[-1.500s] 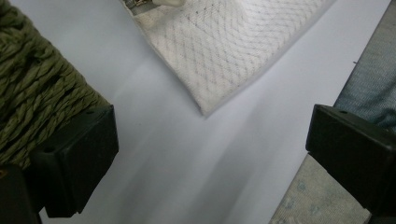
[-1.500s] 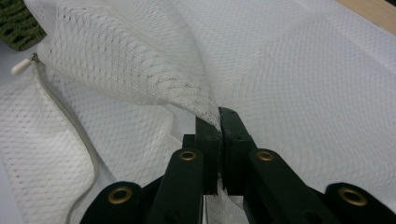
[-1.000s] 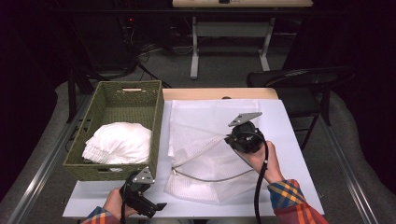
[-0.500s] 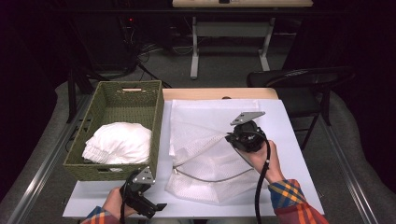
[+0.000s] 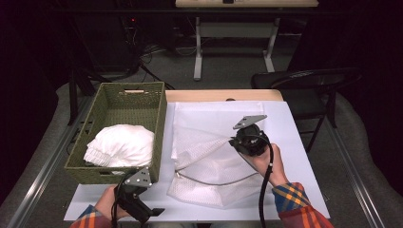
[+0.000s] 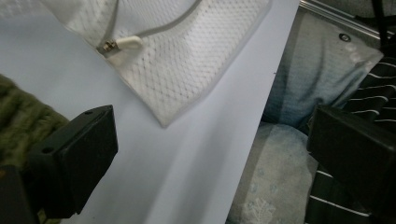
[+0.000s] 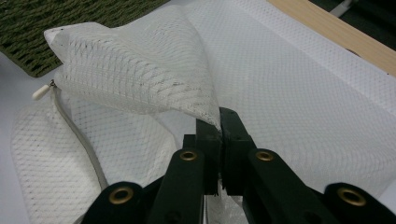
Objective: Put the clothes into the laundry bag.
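The white mesh bag [image 5: 214, 156] is spread mid-desk; its upper layer is pinched and lifted by the right claw [image 7: 219, 123]. The left claw [image 6: 210, 154] is held spread, empty, over the desk's near edge.

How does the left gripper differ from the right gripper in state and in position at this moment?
The left gripper is open and holds nothing, while the right gripper is shut on the upper edge of the white mesh bag, lifting that layer. The left gripper sits at the near table edge beside the green basket; the right gripper is farther in, above the bag. Both are black and hand-held.
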### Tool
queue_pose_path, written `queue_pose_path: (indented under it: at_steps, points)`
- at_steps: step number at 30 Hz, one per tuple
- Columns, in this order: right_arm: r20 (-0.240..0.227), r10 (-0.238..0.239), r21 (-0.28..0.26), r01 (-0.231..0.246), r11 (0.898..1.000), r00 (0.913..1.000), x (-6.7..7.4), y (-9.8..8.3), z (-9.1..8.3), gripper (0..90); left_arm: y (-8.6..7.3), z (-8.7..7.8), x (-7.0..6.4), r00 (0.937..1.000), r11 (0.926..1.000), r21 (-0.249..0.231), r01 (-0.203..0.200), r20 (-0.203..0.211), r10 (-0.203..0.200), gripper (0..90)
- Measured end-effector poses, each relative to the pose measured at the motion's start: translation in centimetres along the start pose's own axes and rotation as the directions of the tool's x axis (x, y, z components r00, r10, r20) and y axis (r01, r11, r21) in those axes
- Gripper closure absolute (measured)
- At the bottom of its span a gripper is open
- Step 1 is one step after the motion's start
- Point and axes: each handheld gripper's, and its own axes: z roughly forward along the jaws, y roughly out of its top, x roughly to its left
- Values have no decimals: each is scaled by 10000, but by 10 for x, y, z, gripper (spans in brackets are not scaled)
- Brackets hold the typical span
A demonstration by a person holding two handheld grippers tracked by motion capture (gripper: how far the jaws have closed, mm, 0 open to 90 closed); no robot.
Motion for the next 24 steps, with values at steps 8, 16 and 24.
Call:
queue_pose_path:
  at_steps: [8, 16, 24]
  points:
    - [52, 31, 104, -31, 9999, 10000, -1, -1, 1, 880, 18, -40, 11, 9979, 9976, 272, -636, -93, 639, 9]
    - [67, -25, 83, 25, 10000, 10000, 0, -1, 2, 880, 32, -66, 32, 9957, 9952, 575, -792, -443, 818, 0]
    - [73, -16, 142, 14, 9999, 10000, 0, -1, 3, 880, 45, -83, 56, 9888, 9875, 1172, -1050, -933, 1162, 0]
